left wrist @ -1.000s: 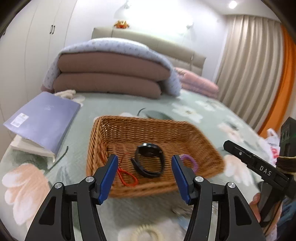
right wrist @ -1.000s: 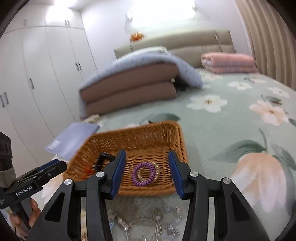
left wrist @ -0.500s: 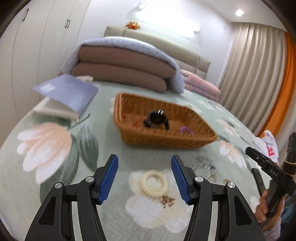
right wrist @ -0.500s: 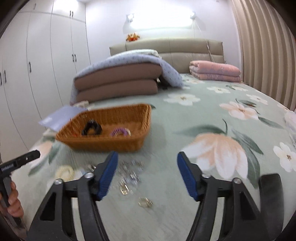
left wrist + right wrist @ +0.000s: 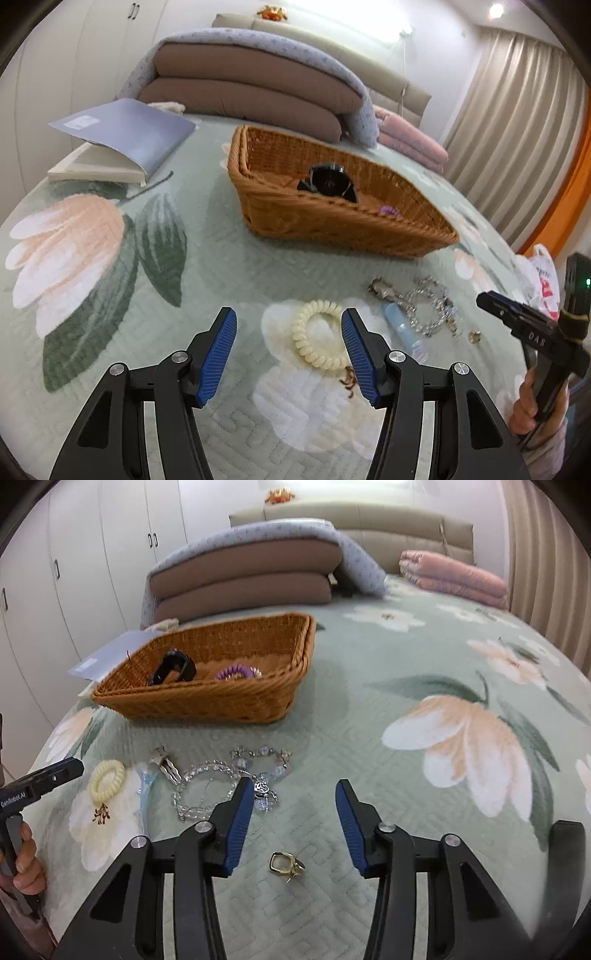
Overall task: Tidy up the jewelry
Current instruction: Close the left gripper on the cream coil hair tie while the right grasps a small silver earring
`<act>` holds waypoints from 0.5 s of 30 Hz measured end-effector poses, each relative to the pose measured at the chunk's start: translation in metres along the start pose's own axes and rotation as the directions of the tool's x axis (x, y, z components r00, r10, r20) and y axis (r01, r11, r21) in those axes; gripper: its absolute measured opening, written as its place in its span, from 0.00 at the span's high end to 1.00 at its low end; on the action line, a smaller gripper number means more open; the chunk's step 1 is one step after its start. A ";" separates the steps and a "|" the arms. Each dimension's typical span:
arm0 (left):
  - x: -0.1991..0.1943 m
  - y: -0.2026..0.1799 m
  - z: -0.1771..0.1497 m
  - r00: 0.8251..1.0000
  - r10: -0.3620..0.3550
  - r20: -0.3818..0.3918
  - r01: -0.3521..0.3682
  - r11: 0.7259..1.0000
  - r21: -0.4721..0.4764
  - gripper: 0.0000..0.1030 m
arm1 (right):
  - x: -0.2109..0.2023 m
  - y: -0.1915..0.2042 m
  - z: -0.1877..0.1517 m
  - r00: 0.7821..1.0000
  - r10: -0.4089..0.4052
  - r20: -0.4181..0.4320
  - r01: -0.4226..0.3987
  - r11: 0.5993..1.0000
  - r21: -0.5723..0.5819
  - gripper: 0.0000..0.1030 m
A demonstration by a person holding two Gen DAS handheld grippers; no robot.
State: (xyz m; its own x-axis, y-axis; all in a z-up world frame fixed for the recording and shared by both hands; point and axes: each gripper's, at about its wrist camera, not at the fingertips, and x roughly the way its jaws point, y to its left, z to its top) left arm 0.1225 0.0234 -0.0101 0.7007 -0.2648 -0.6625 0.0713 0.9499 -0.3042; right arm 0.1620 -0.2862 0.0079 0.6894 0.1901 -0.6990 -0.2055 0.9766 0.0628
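A wicker basket (image 5: 280,218) (image 5: 236,701) stands on the bed and holds a black watch (image 5: 327,179) (image 5: 173,666) and a purple coil hair tie (image 5: 234,672). My left gripper (image 5: 290,350) is open and empty; a cream coil hair tie (image 5: 317,338) (image 5: 107,777) lies on the bedspread between its fingertips. My right gripper (image 5: 295,819) is open and empty above a gold ring (image 5: 284,864). Crystal bracelets (image 5: 229,775) (image 5: 424,310), a silver hair clip (image 5: 166,762) and a light-blue clip (image 5: 402,328) lie between them.
A blue folder on a book (image 5: 122,140) lies left of the basket. Folded quilts (image 5: 251,568) and a pink blanket (image 5: 454,574) are stacked at the headboard. A plastic bag (image 5: 543,273) sits at the bed's right edge.
Both grippers have pulled back from over the basket and dropped low toward the bedspread. The left now frames the cream hair tie; the right is over the gold ring.
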 end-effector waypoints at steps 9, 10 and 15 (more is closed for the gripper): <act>0.012 0.003 -0.002 0.999 0.001 -0.052 -0.001 1.000 -0.011 0.55 | 0.025 0.001 0.012 0.996 0.039 -0.080 -0.040 0.999 -0.012 0.58; 0.013 0.004 -0.002 0.998 -0.002 -0.055 0.001 1.000 -0.015 0.55 | 0.026 0.003 0.012 0.996 0.037 -0.081 -0.039 0.999 -0.018 0.60; 0.014 0.002 -0.002 0.998 0.007 -0.061 -0.008 1.000 -0.009 0.56 | 0.033 0.016 0.011 0.997 -0.008 -0.083 0.002 0.998 -0.063 0.64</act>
State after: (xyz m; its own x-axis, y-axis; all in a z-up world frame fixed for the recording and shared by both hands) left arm 0.1311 0.0206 -0.0218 0.6564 -0.2673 -0.7055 0.0594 0.9505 -0.3049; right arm 0.1886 -0.2635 -0.0064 0.6312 0.1736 -0.7559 -0.2474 0.9688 0.0159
